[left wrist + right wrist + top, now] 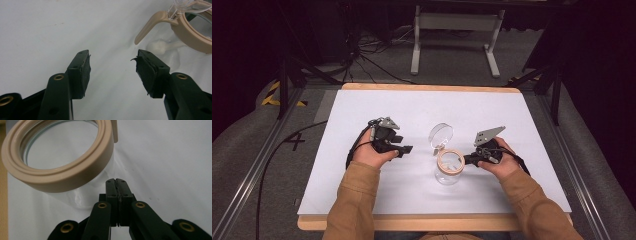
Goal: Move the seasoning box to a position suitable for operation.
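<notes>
With the glass jar (450, 167) already unlatched, its lid (441, 134) swung back, the left gripper (404, 149) stood released beside it and the right gripper (468, 159) clenched empty against its wall, so re-gripping probably came next.

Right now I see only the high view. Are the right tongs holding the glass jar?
Observer: No. In the right gripper view the right tongs are shut with nothing between them. Their tips are beside the wall of the glass jar, below its beige ring.
Operator: And the left tongs, please?
Observer: In the left gripper view the left tongs stand wide open and empty. They point toward the beige clasp lever of the jar.
</notes>
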